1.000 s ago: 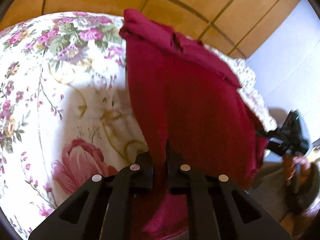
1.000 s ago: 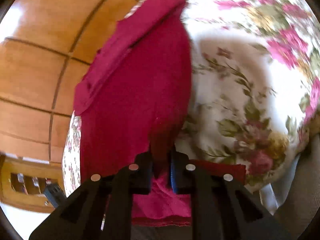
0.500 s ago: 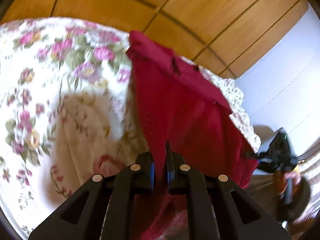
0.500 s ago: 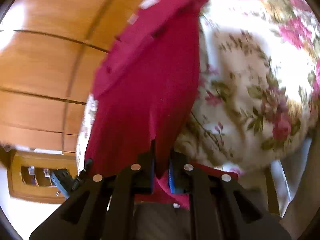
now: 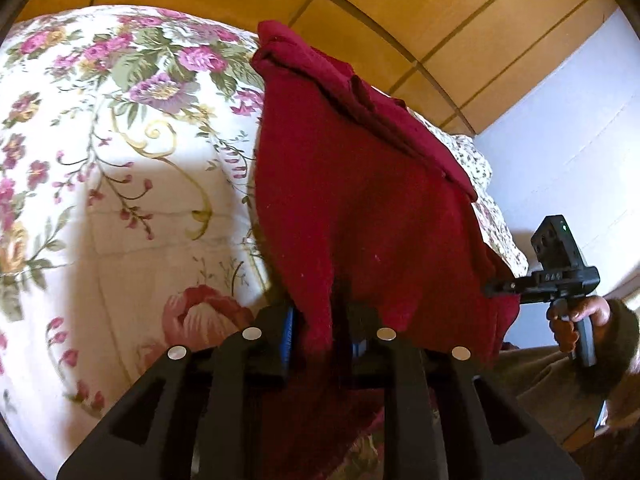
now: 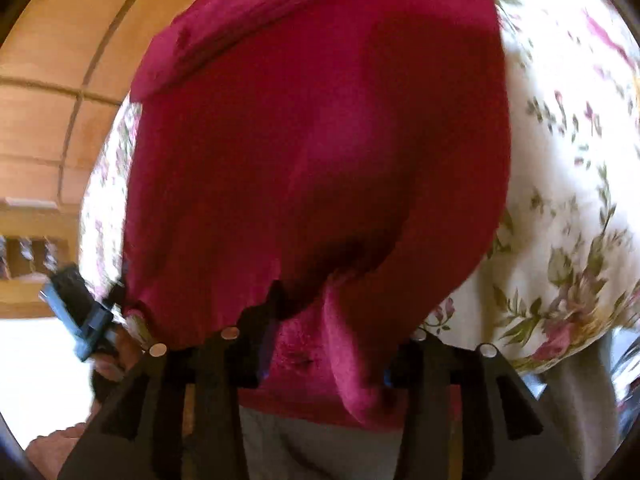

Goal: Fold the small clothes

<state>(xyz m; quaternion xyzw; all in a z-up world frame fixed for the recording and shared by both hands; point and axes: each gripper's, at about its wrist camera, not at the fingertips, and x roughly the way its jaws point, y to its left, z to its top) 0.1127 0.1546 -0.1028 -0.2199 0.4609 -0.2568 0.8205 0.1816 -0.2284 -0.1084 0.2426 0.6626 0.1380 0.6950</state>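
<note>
Both jaws have just been opening: left hand-held gripper [image 5: 322,332] slightly, right hand-held gripper [image 6: 324,344] wider.

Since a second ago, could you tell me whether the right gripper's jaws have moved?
Yes. The right gripper has just been opening: its fingers now stand clear of the red garment between them, which lies on the floral bedspread.

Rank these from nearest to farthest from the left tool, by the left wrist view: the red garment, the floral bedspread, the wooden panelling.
1. Red garment: its near edge hangs between the left tool's parted fingers.
2. Floral bedspread: under the garment, spreading left.
3. Wooden panelling: beyond the bed, along the top.
</note>
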